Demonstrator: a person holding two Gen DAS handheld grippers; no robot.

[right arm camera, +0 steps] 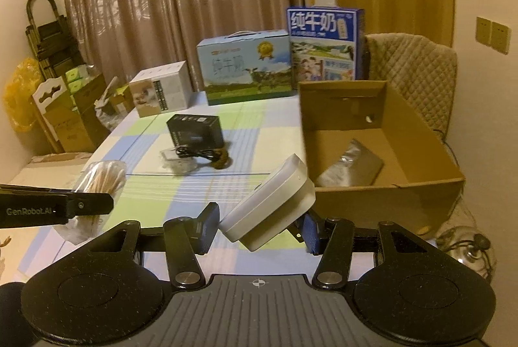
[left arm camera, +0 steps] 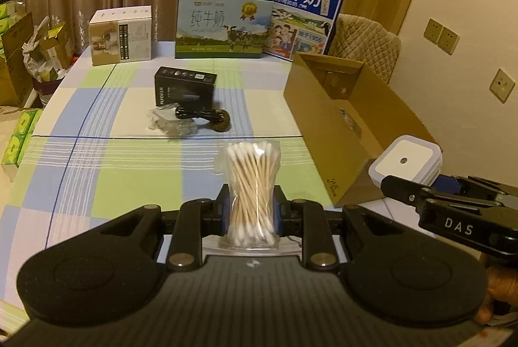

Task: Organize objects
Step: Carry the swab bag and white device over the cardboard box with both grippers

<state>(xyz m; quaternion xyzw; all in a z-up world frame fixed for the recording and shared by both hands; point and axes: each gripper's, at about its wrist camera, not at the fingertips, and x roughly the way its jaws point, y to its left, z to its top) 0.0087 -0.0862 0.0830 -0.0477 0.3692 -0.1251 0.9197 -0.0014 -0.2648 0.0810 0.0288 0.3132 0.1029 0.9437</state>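
Two tongs each carry something above the checked bench (left arm camera: pixel 97 152). At lower centre of the left wrist view, the left tongs (left arm camera: pixel 251 211) are closed tight on a clear bag of cotton swabs (left arm camera: pixel 251 185), standing upright between the pads. At lower centre of the right wrist view, the right tongs (right arm camera: pixel 257 225) are spread fairly wide yet clamp a white square box (right arm camera: pixel 272 204), tilted, corner down.

An open cardboard box (right arm camera: pixel 404 195) stands at the right of both views. Only the right wrist view looks down into it: a shiny grey packet (right arm camera: pixel 351 165) lies on its floor. From the left wrist view the packet is barely visible.

Mid-frame on the bench sit a small black box (left arm camera: pixel 186 86), a black cable (left arm camera: pixel 200 115) and a clear wrapper (left arm camera: pixel 168 120) close together. Two milk cartons (left arm camera: pixel 223 23) and a white carton (left arm camera: pixel 121 34) line the far edge.
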